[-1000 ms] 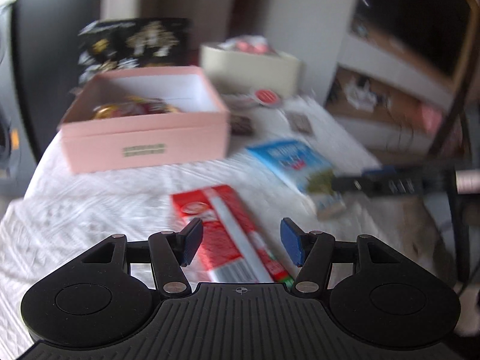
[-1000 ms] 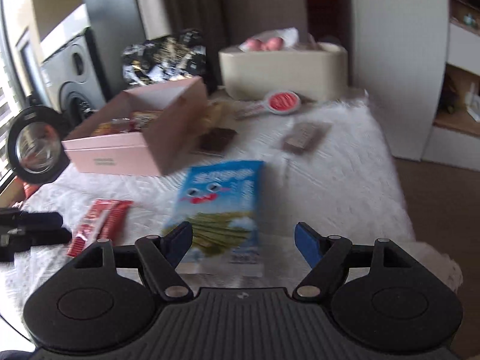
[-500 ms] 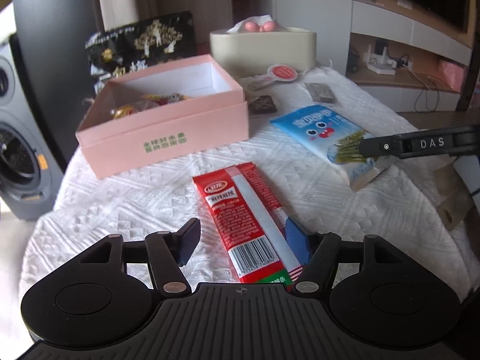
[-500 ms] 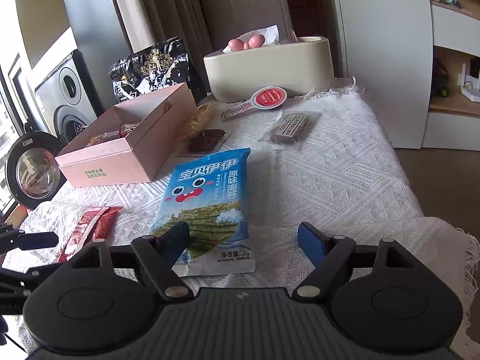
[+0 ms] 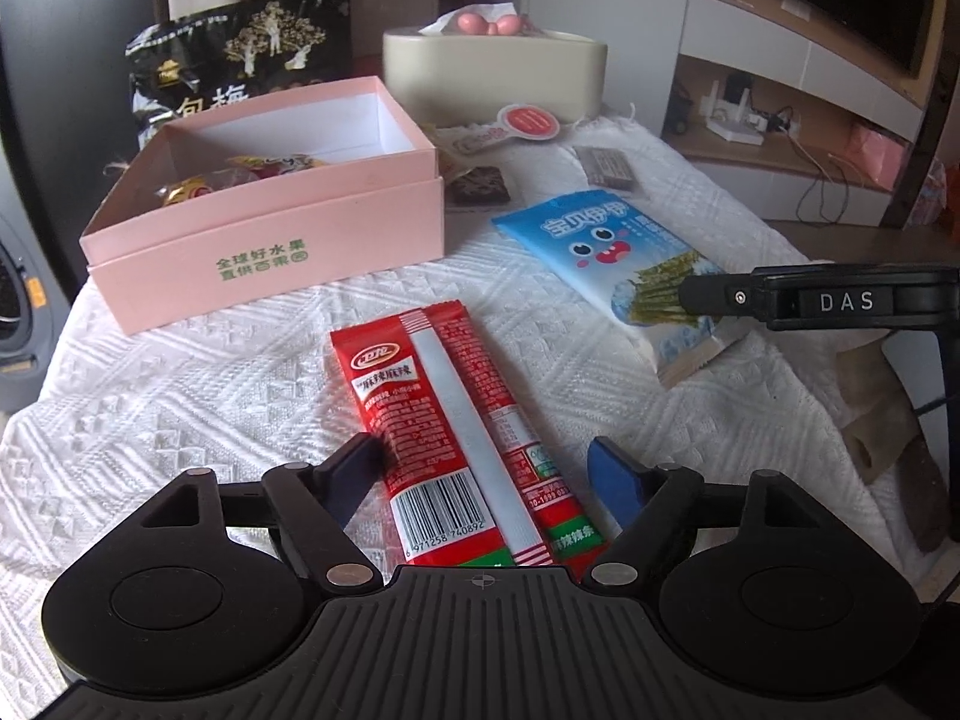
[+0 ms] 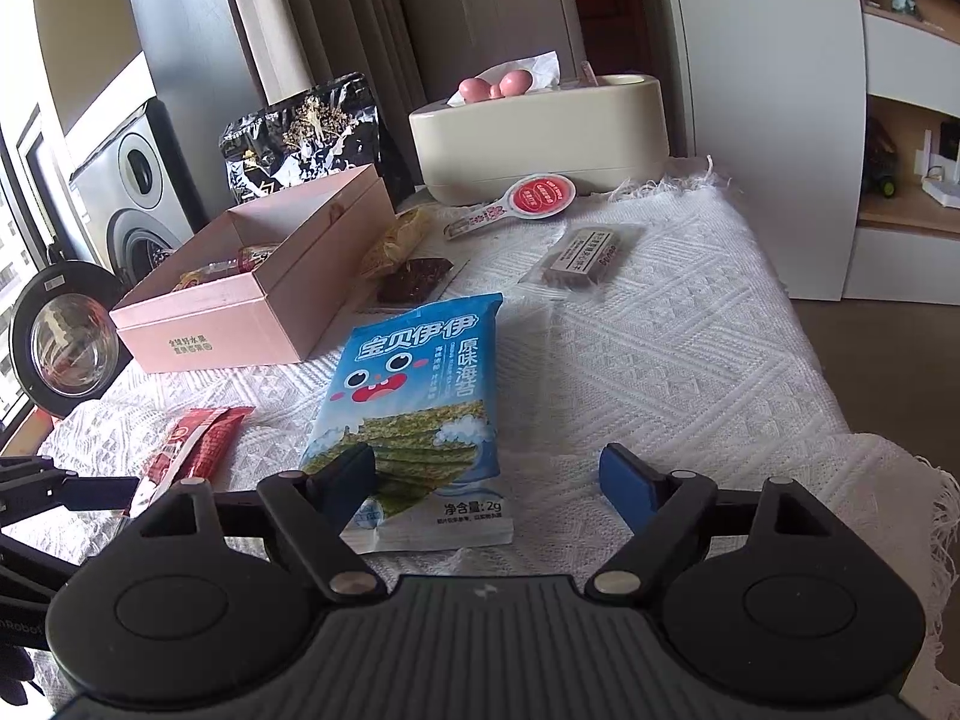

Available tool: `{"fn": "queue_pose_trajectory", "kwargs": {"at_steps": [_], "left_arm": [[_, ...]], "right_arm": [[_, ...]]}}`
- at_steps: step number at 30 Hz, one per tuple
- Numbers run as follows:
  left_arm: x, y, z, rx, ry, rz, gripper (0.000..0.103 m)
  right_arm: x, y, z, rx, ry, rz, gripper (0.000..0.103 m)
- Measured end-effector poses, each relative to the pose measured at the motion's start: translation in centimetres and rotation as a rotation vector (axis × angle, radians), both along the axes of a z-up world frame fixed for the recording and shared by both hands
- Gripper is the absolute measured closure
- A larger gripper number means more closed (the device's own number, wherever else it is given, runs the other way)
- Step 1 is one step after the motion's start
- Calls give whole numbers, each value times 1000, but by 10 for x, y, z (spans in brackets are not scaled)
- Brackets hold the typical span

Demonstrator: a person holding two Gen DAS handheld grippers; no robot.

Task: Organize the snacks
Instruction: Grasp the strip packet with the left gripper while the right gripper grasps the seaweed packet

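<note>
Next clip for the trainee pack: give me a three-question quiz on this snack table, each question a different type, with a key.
1. True or false: the pink box already holds some wrapped snacks.
2. Multiple choice: the left gripper has its jaws either side of which item? A) blue seaweed packet B) red snack packet C) black bag
3. Fill in: the right gripper is lined up over the near end of the ____ packet, jaws open.

Key
1. True: wrappers show inside it.
2. B. The jaws have just been opening and do not press on the packet.
3. Blue seaweed.
</note>
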State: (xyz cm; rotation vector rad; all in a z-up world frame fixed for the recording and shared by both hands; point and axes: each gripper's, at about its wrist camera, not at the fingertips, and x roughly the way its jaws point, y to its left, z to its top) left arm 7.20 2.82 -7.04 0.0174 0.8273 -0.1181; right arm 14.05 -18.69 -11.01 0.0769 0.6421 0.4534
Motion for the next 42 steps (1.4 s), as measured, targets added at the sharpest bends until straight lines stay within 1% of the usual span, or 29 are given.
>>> {"fn": "queue_pose_trajectory", "kwargs": {"at_steps": [2, 8, 10, 11, 12, 15, 17, 18, 20, 21, 22, 26, 28, 30, 33, 36, 38, 42], "left_arm": [[1, 3, 0, -13, 0, 7, 21], [9, 9, -1, -41, -11, 40, 20], [12, 8, -1, -55, -8, 40, 15], [13, 8, -2, -73, -6, 38, 9], [13, 8, -2, -90, -5, 36, 8], [12, 6, -3, -84, -17, 26, 7], [10, 9, -4, -98, -27, 25, 7], [9, 10, -4, -107, -31, 26, 7], [7, 12, -5, -115, -39, 22, 7], [6, 12, -5, -115, -42, 20, 7], [5, 12, -5, -114, -47, 17, 7], [3, 10, -7, -106, -57, 20, 7], [1, 7, -8, -87, -65, 17, 7], [-2, 2, -9, -57, -74, 6, 7], [-6, -1, -11, -27, -85, -13, 7], [-8, 2, -12, -48, -98, -11, 7], [-8, 4, -12, -59, -101, -5, 7], [-4, 3, -12, -59, -96, -2, 7]], "right_arm": [[0, 0, 0, -2, 0, 3, 19], [2, 4, 0, -21, 10, 48, 9], [3, 5, -1, -24, 14, 65, 6], [3, 5, -1, -25, 18, 75, 5], [4, 4, -1, -25, 24, 89, 3], [8, 1, 1, -4, 53, 113, 1], [12, -1, 2, 6, 76, 133, 0], [13, -1, 2, -1, 80, 144, 0], [12, 5, 3, -64, 67, 183, 0], [10, 9, 3, -102, 61, 195, 1], [8, 12, 5, -119, 60, 186, 3], [3, 18, 16, -59, 28, 182, 4], [7, 28, 21, -69, 6, 155, 4], [18, 39, 23, -83, 13, 126, 4], [39, 54, 18, -96, 62, 107, 4], [49, 63, 8, -123, 108, 102, 10], [46, 63, 9, -128, 90, 102, 19], [34, 55, 17, -117, 64, 124, 23]]}}
